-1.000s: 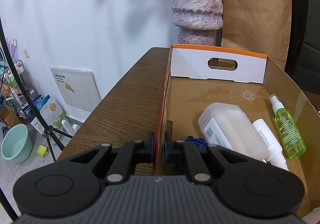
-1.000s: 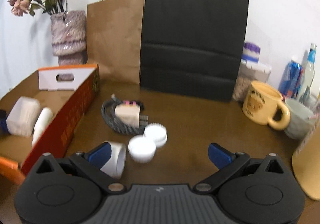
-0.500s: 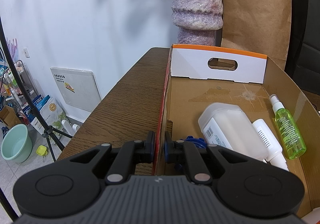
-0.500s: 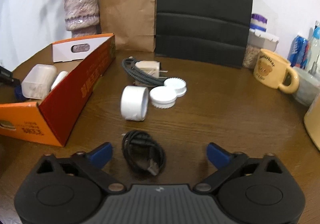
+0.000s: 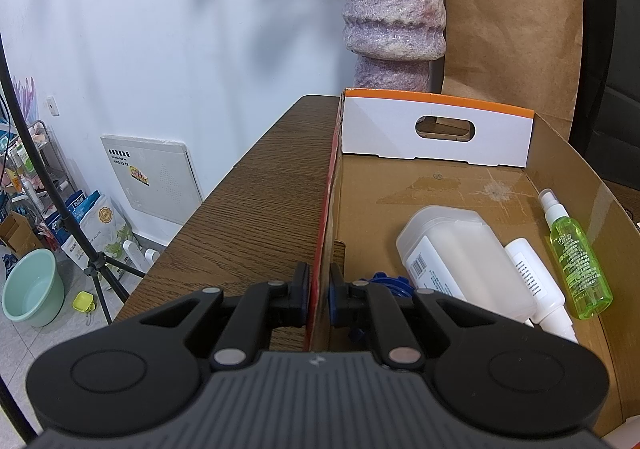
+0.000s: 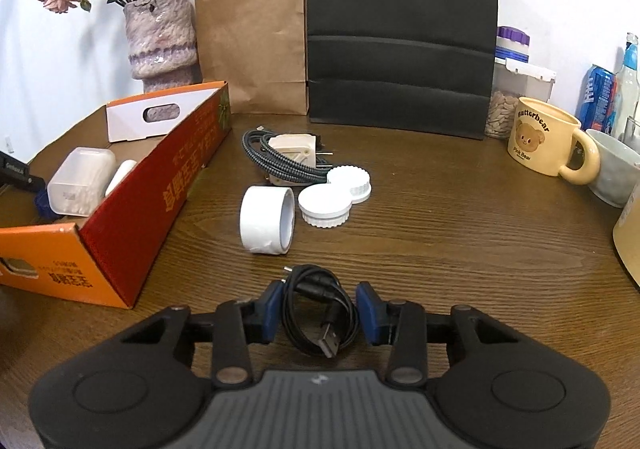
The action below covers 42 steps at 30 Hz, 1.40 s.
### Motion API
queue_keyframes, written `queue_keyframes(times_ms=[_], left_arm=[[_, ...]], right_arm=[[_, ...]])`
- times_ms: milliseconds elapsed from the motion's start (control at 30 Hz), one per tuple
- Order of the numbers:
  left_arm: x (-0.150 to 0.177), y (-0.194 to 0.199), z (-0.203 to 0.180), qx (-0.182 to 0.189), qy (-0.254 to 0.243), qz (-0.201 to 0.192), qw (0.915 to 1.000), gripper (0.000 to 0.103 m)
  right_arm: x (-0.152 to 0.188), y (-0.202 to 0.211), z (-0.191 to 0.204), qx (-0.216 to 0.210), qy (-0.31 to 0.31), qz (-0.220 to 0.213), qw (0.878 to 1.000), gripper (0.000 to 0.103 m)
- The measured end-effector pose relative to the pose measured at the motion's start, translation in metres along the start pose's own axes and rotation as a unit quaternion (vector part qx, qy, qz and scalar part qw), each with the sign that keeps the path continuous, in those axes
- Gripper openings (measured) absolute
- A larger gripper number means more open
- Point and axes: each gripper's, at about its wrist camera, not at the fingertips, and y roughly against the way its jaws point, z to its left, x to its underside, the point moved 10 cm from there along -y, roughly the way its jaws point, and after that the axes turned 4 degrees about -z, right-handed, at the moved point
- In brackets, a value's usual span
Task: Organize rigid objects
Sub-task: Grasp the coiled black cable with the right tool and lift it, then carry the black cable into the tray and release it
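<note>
My left gripper (image 5: 319, 295) is shut on the left wall of the orange cardboard box (image 5: 440, 125). In the box lie a white plastic container (image 5: 464, 257), a white tube (image 5: 534, 281), a green spray bottle (image 5: 576, 265) and a blue cap (image 5: 386, 283). My right gripper (image 6: 320, 311) is half closed around a coiled black USB cable (image 6: 320, 309) on the table; its pads sit beside the coil. Ahead lie a white tape roll (image 6: 267, 224), two white ridged lids (image 6: 326, 205) and a charger with a braided cable (image 6: 288, 157). The box also shows in the right wrist view (image 6: 120, 217).
A purple vase (image 6: 162, 37), a brown paper bag (image 6: 252, 37) and a black bag (image 6: 400, 33) stand at the back. A yellow mug (image 6: 544, 137), a white cup (image 6: 614, 173), a jar and bottles stand at the right. The table's left edge (image 5: 224, 185) drops to the floor.
My right gripper has pulled back from the tape roll, come down over the black cable and narrowed its fingers around it. The left gripper has not moved.
</note>
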Motion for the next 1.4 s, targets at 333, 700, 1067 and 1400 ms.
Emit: queue_keyframes(times_ms=[333, 700, 1067, 1400], left_arm=[[0.0, 0.0, 0.0, 0.0, 0.0, 0.0, 1.0, 0.01], [0.0, 0.0, 0.0, 0.0, 0.0, 0.0, 1.0, 0.01], [0.0, 0.0, 0.0, 0.0, 0.0, 0.0, 1.0, 0.01], [0.0, 0.0, 0.0, 0.0, 0.0, 0.0, 1.0, 0.01]], right_arm=[[-0.01, 0.005, -0.007, 0.013, -0.001, -0.018, 1.0, 0.038], [-0.035, 0.015, -0.011, 0.026, 0.004, -0.061, 0.998, 0.037], [-0.068, 0.011, 0.005, 0.018, 0.011, -0.096, 0.995, 0.037], [-0.104, -0.005, 0.047, -0.019, 0.023, -0.126, 0.992, 0.037]])
